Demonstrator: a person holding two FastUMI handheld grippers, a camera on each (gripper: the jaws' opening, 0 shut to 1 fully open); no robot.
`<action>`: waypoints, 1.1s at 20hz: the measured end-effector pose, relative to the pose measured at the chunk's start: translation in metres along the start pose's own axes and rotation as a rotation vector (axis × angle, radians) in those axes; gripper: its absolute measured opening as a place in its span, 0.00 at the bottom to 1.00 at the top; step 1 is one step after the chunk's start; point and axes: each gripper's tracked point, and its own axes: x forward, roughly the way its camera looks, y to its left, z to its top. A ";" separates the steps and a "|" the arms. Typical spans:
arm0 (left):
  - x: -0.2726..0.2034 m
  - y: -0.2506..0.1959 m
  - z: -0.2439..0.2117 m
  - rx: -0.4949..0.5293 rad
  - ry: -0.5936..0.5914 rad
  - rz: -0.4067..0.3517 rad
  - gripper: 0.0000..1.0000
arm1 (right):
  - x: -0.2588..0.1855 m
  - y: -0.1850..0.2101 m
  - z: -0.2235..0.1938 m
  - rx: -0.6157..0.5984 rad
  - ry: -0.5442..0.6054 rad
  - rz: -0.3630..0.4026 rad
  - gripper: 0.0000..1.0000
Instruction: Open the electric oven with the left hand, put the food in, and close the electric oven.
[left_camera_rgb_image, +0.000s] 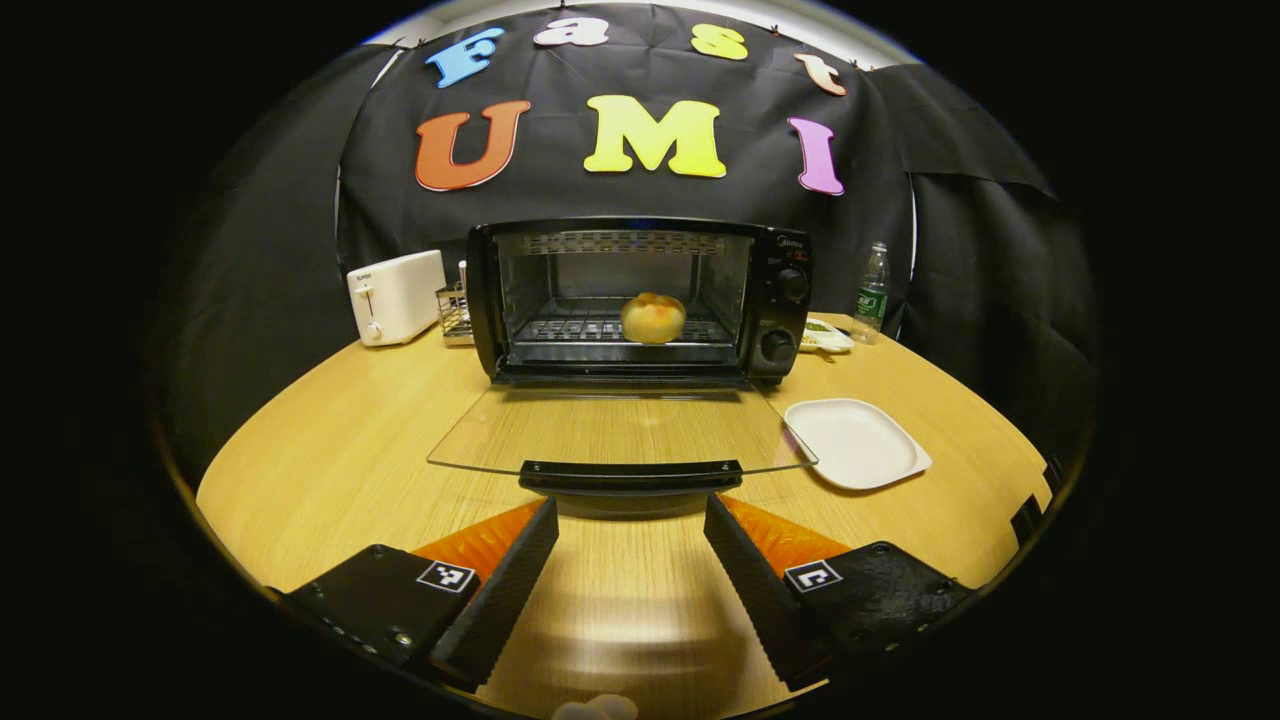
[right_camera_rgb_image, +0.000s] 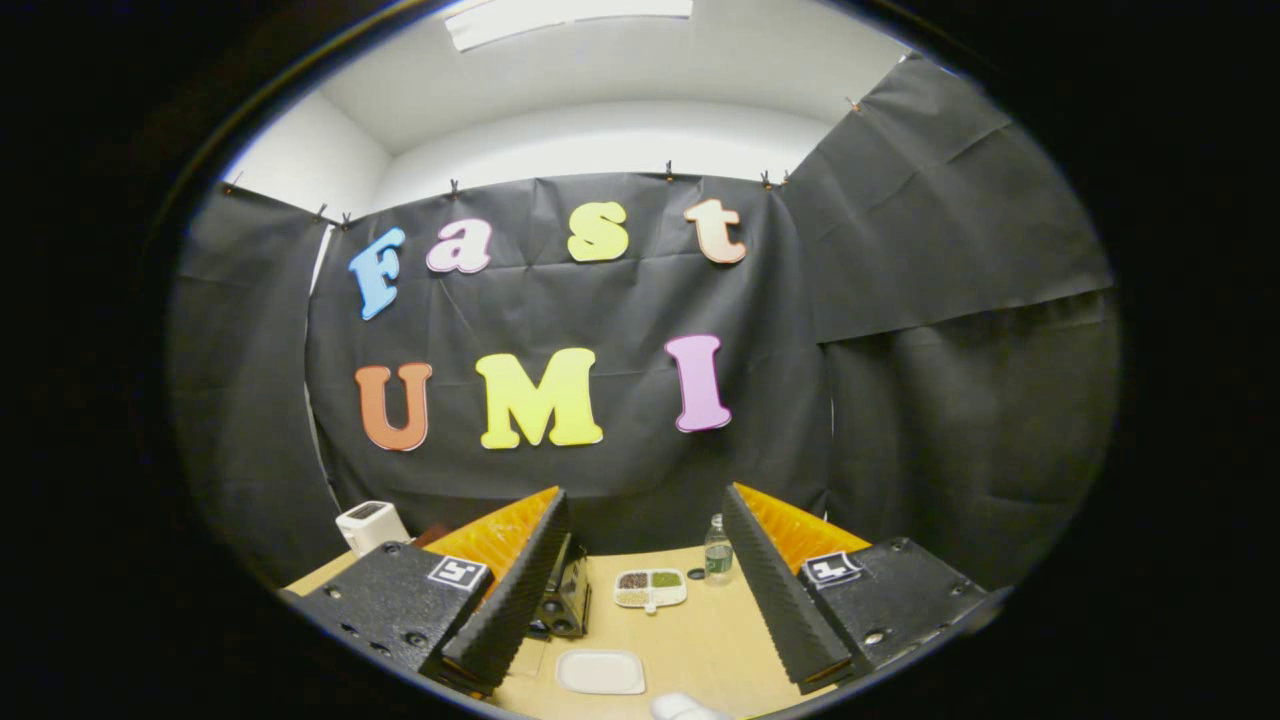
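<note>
A round wooden desk (left_camera_rgb_image: 340, 450) stands in a booth hung with black cloth, a white ceiling with a light panel above it in the right gripper view. At 12 o'clock in the left gripper view the electric oven (left_camera_rgb_image: 640, 300) sits with its glass door (left_camera_rgb_image: 620, 430) lying flat open, and the food (left_camera_rgb_image: 653, 317), a golden bun, rests on the rack inside. The left tool (left_camera_rgb_image: 630, 520) hovers released just before the door handle (left_camera_rgb_image: 630, 473). A white toaster (left_camera_rgb_image: 396, 296) stands at 10 o'clock, an empty white plate (left_camera_rgb_image: 856, 442) at 3 o'clock, a water bottle (left_camera_rgb_image: 871, 293) at 2 o'clock. The right tool (right_camera_rgb_image: 640, 540) is held high, fingers spread, gripping nothing.
</note>
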 end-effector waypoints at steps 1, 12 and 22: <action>0.004 0.000 -0.003 -0.004 0.012 0.001 0.88 | 0.001 0.000 -0.004 0.006 0.012 0.001 0.97; 0.022 0.002 -0.010 -0.011 0.053 -0.002 0.94 | 0.019 -0.002 -0.014 -0.012 0.049 -0.001 0.97; 0.012 0.000 0.046 0.028 -0.069 -0.001 0.94 | 0.020 -0.005 -0.014 -0.012 0.060 0.004 0.97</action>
